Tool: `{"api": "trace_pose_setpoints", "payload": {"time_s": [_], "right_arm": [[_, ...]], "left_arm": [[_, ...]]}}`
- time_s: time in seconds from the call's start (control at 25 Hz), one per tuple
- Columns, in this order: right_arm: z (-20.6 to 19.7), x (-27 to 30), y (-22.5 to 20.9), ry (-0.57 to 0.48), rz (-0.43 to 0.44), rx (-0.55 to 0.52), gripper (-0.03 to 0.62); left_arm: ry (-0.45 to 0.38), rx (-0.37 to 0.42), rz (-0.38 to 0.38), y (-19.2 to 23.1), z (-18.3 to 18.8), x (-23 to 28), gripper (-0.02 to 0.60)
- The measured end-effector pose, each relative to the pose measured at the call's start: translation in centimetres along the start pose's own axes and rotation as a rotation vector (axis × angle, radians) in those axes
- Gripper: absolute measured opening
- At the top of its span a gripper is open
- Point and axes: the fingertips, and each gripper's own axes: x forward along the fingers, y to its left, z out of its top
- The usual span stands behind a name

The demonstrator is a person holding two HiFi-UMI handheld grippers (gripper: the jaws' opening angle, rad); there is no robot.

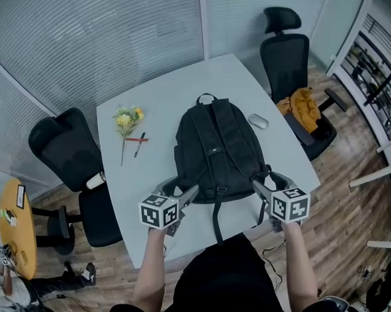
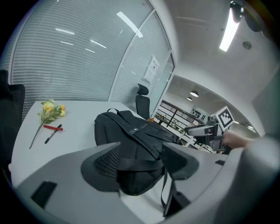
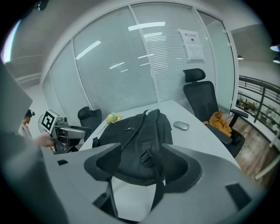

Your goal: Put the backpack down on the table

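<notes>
the pale grey table carries the black backpack, which lies flat at its middle, straps up, top handle at the far side. 2 black office chairs stand at the table's sides. the left gripper and right gripper are at the bag's near corners, each with jaws spread and pinching nothing. each cube shows square black-and-white markers. yellow flowers, a grey mouse and a red pen lie beside the bag. a sheet on the glass has print too small to read.
</notes>
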Motion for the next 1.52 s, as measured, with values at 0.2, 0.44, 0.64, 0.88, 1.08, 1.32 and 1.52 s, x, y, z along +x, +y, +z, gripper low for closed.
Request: {"api": "trace_pose_setpoints", "payload": {"time_s": [0.2, 0.44, 0.64, 0.88, 1.08, 1.32, 1.52], "right_arm": [[-0.4, -2.1, 1.6, -0.056, -0.004, -0.014, 0.277], [0.4, -3.8, 3.1, -0.139, 0.020, -0.046, 0.241], [1.0, -5.2, 4.1, -0.178, 0.060, -0.088, 0.205], [1.4, -8.4, 5.3, -0.232, 0.138, -0.140, 0.153], [1.1, -11.6, 6.8, -0.269, 0.216, -0.190, 0.124], [0.8, -15.6, 8.4, -0.330, 0.277, -0.237, 0.063], [-0.1, -17.9, 9.0, -0.355, 0.321, -0.253, 0.037]], "left_arm": [[-0.059, 0.053, 0.005, -2.1, 0.8, -1.6, 0.285], [-0.116, 0.102, -0.012, -5.4, 1.6, -3.2, 0.254], [-0.184, 0.113, -0.002, -8.1, 2.6, -4.4, 0.213], [-0.251, 0.120, 0.047, -11.4, 3.1, -5.4, 0.164], [-0.287, 0.136, 0.073, -15.2, 2.8, -6.2, 0.127], [-0.313, 0.158, 0.096, -19.6, 1.8, -7.4, 0.078], [-0.331, 0.175, 0.122, -22.7, 0.7, -8.7, 0.037]]}}
